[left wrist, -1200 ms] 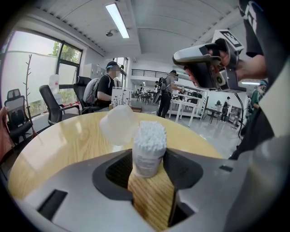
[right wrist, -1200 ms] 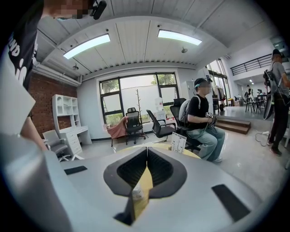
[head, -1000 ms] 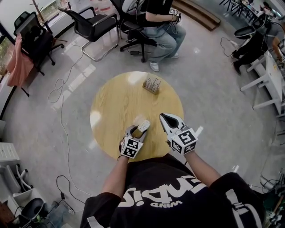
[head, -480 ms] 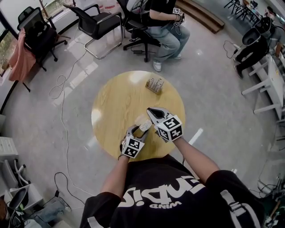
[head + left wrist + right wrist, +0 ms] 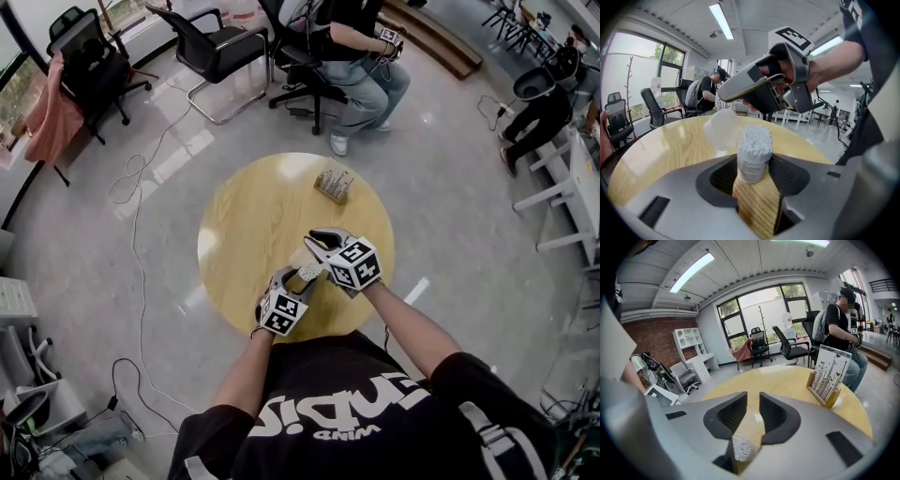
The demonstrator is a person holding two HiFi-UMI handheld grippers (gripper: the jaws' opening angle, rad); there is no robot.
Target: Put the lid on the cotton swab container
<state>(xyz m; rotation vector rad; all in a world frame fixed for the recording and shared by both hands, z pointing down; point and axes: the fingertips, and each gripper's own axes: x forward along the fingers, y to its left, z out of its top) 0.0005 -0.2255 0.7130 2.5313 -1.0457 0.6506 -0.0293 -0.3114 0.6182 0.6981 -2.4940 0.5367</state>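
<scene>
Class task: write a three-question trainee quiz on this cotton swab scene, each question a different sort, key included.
1. Short answer: what does the left gripper grip?
2. True or false: the lid already covers the swabs.
3. Multiple choice: the jaws of the right gripper are A. slightly apart, B. clamped on a pen, C. out of every view.
Key: 1. the cotton swab container; 2. false, they stand uncovered; 3. A; they have just been opening, gripping nothing.
</scene>
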